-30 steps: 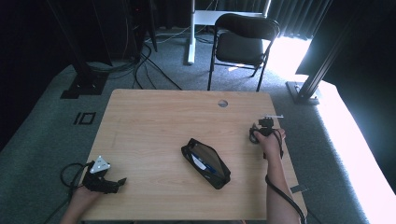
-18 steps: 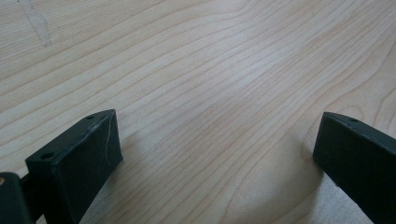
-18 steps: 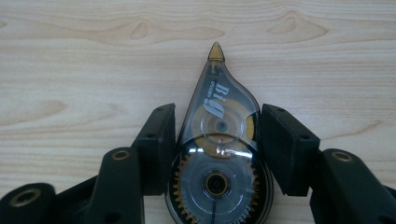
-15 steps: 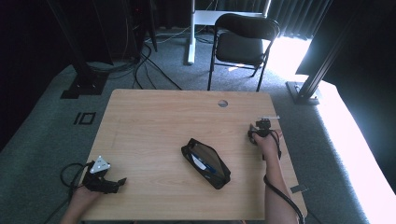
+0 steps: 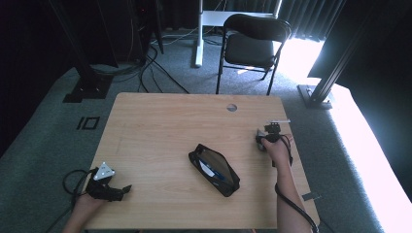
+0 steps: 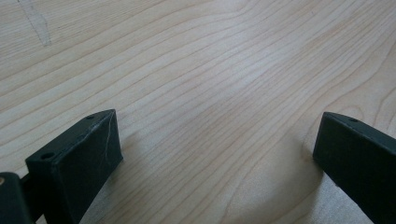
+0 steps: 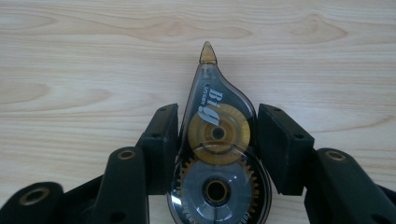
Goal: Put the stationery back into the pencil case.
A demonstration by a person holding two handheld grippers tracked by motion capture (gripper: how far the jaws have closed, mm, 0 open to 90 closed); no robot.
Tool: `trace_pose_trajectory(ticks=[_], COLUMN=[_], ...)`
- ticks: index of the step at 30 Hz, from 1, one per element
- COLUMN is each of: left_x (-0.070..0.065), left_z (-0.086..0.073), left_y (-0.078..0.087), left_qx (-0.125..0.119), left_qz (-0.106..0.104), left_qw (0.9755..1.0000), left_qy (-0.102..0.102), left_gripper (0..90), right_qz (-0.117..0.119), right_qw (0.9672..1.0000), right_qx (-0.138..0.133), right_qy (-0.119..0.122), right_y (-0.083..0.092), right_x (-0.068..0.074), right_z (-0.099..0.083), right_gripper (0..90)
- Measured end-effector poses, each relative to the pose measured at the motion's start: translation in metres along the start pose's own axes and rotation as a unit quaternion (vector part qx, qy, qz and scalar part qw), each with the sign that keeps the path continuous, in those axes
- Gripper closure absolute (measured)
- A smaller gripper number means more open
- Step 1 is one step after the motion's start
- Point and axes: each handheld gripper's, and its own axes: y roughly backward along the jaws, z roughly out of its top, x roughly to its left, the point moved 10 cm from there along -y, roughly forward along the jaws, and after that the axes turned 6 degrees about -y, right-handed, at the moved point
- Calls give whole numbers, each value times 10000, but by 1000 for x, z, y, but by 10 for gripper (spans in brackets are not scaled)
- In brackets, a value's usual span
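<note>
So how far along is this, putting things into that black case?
Early on. The pencil case already lies unzipped mid-table with something inside. The right gripper has just been closing around a correction tape dispenser lying on the table. Lifting it and carrying it over looks left. The left gripper rests open.

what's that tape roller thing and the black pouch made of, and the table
Correction tape dispenser: clear smoky plastic, glossy; its gears and reels show through the shell. Pencil case: probably dark fabric or a soft synthetic, matte, lying unzipped. Table: light wood or wood-look laminate, with visible grain lines and a smooth finish.
</note>
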Motion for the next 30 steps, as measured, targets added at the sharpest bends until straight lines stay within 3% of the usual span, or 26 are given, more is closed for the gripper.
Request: trace_pose_trajectory(ticks=[8, 15, 24, 30], left_x=[0, 0, 0, 0], left_z=[0, 0, 0, 0], left_y=[0, 0, 0, 0], left_qx=[0, -1, 1, 0], left_qz=[0, 0, 1, 1], left_qw=[10000, 10000, 10000, 10000], left_qy=[0, 0, -1, 1], left_gripper=[12, 12, 12, 12], right_qz=[345, 579, 887, 1139], right_qw=[9993, 9970, 9922, 9871], right_qx=[-48, -160, -288, -410], right_qy=[128, 493, 830, 1047], right_y=[20, 39, 61, 81], right_x=[24, 48, 75, 96], right_z=[0, -2, -4, -5], right_gripper=[498, 500, 501, 502])
